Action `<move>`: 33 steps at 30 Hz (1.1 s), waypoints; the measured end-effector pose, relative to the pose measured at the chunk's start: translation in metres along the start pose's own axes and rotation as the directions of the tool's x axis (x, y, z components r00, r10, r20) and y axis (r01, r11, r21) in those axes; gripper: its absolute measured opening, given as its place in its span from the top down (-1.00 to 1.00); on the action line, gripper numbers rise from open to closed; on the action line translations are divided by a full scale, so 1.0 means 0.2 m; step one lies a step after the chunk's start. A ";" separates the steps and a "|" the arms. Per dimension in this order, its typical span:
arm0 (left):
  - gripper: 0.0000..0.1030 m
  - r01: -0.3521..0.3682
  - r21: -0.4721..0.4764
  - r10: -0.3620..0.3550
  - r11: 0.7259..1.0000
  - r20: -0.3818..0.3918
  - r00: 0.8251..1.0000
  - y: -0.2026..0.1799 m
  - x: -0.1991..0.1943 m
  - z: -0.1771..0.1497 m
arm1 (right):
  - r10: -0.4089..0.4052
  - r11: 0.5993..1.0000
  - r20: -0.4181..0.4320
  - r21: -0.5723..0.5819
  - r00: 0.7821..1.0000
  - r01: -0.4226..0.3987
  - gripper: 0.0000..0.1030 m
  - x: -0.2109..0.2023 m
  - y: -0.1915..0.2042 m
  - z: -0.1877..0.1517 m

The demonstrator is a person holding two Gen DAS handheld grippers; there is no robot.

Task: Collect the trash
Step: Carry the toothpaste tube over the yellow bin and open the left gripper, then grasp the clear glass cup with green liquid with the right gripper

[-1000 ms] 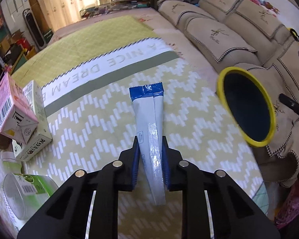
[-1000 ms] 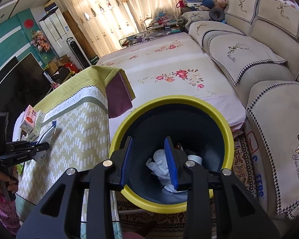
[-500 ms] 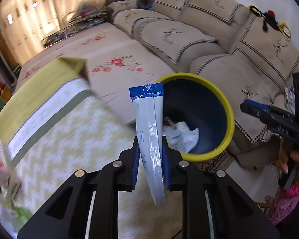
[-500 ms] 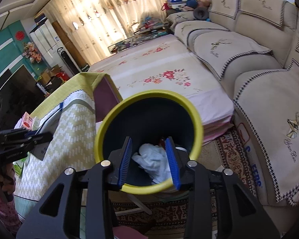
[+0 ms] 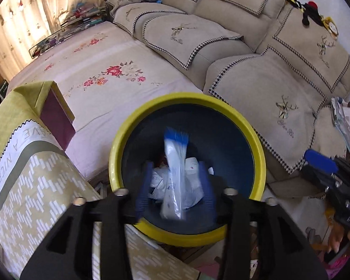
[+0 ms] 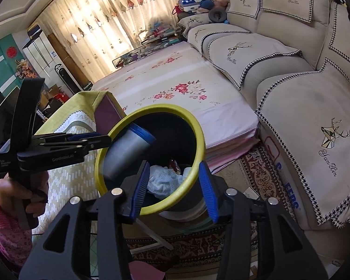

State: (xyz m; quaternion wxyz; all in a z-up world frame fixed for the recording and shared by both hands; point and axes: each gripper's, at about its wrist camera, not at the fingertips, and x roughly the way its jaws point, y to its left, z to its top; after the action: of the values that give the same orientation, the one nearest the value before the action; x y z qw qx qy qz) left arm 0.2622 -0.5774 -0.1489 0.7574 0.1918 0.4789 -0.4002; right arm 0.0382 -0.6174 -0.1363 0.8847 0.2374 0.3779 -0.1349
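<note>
The blue-topped white sachet (image 5: 175, 170) is over the mouth of the yellow-rimmed bin (image 5: 119, 144), motion-blurred between the spread fingers of the left hand-held gripper (image 5: 176, 190), whose jaws have just been opening; its pads no longer press on the packet, so it looks released and dropping. In the right wrist view the same sachet (image 6: 128, 151) tilts inside the near-left part of the rim. It reads as a light, thin, limp film packet, probably slick; a pinch across its flat middle, as narrow as the jaws go, would suit it best, and crushing it does no harm.

Inside the dark bin lie crumpled white tissues or wrappers (image 6: 163, 182) and a small reddish scrap, well below the rim, so there is room left.

The right hand-held gripper (image 6: 175, 186) has also just been widening; its blue pads straddle the bin's near rim without pressing on it. The table (image 5: 35, 186), under a yellow patterned cloth, stands just left of the bin; a sofa (image 5: 280, 81) lies far right.
</note>
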 end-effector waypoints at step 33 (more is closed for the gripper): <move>-0.91 -0.299 -0.595 0.589 0.746 0.380 0.713 1.00 -1.86 -1.71 | 0.219 0.844 -0.140 -0.469 0.966 -0.259 -0.13 0.15 1.61 -0.32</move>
State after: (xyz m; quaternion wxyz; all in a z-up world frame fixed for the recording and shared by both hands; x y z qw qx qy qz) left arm 0.1430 -0.0679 -0.0004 0.9592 -0.0167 0.2642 -0.0997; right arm 0.1538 -0.3118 -0.0942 0.9096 0.0592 0.4024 0.0848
